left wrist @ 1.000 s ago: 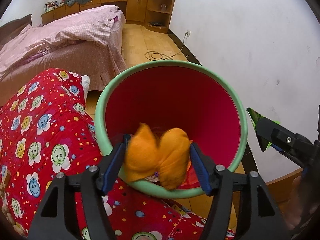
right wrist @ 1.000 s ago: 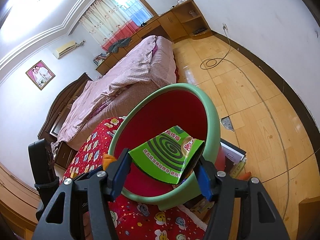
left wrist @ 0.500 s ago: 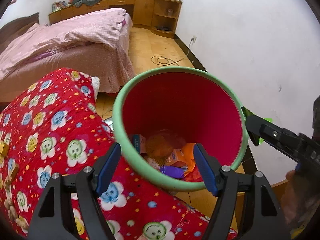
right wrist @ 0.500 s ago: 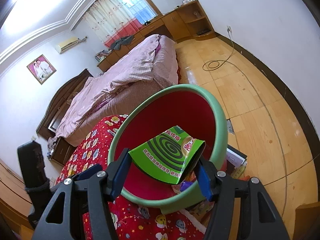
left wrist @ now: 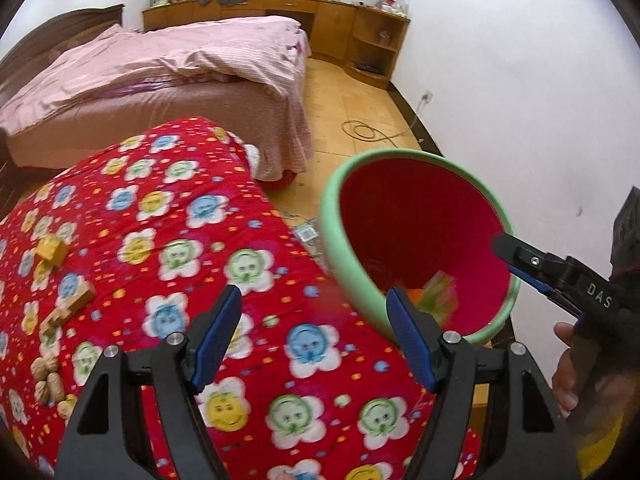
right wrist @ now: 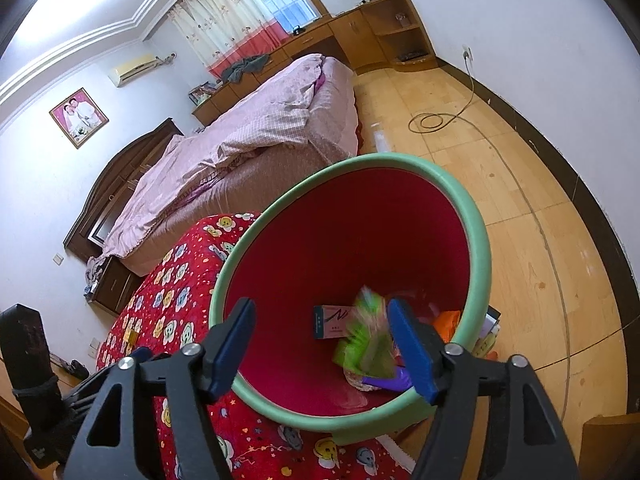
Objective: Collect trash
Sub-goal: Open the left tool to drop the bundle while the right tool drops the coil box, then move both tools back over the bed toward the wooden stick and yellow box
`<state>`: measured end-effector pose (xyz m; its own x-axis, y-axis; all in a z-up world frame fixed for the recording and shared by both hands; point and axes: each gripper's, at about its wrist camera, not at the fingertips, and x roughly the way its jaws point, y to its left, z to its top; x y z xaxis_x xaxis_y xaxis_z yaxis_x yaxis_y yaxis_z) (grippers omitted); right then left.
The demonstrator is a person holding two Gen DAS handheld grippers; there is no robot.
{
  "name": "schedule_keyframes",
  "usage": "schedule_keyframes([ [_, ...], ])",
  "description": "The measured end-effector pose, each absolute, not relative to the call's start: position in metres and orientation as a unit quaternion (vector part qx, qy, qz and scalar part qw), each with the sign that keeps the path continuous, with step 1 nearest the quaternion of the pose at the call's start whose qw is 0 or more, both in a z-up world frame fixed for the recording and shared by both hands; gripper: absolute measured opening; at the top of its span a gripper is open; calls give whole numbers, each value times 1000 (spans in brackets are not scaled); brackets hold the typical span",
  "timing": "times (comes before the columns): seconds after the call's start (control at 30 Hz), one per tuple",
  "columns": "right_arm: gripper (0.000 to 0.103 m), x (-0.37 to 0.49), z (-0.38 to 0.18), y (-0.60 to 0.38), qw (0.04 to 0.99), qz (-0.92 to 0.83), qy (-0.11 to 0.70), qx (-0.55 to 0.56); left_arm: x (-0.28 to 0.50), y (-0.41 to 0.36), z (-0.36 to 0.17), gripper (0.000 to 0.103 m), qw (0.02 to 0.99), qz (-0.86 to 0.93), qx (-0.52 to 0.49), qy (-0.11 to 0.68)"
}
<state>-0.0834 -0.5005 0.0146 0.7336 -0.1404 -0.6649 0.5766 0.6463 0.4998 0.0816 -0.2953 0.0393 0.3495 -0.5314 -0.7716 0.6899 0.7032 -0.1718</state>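
A pink-covered bed [left wrist: 168, 76] fills the room well beyond your fingers, with a wooden cabinet run [left wrist: 344, 32] against the far wall and a coiled cable [left wrist: 368, 130] on the wooden floor [right wrist: 500, 168] beyond the bin. Directly under your left gripper [left wrist: 314, 338] lies a red quilt with smiley flowers [left wrist: 172, 240], and on it, off to the left of those fingers, sit walnuts [left wrist: 48, 380] and small tan blocks [left wrist: 52, 250].

The green-rimmed red bin [right wrist: 478, 240] stands just ahead of your right gripper [right wrist: 322, 346] and ahead and to the right of your left one, pressed against the quilt's edge.

Your left fingers [left wrist: 218, 336] are spread wide with nothing between them, only quilt beneath. Your right fingers [right wrist: 412, 350] are opening over the bin's mouth; the green packet [right wrist: 368, 344], blurred, sits below and between them, just beside the right-hand pad, and whether it touches that pad cannot be told.

Inside the bin, beneath your right fingers, lie the green packet, a white and blue carton [right wrist: 334, 322], an orange wrapper [right wrist: 446, 322] and something purple [right wrist: 390, 380] near the rim. From the left wrist view, your right gripper [left wrist: 560, 276] reaches in over the bin's right rim, a hand [left wrist: 568, 364] behind it.
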Motion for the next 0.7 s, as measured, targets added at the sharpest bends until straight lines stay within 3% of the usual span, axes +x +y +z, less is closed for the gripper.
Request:
schedule_keyframes([
  [0.7,74,-57,37,-440,874,-160,303,345,144,-188,33,74,861,-243,75,441],
])
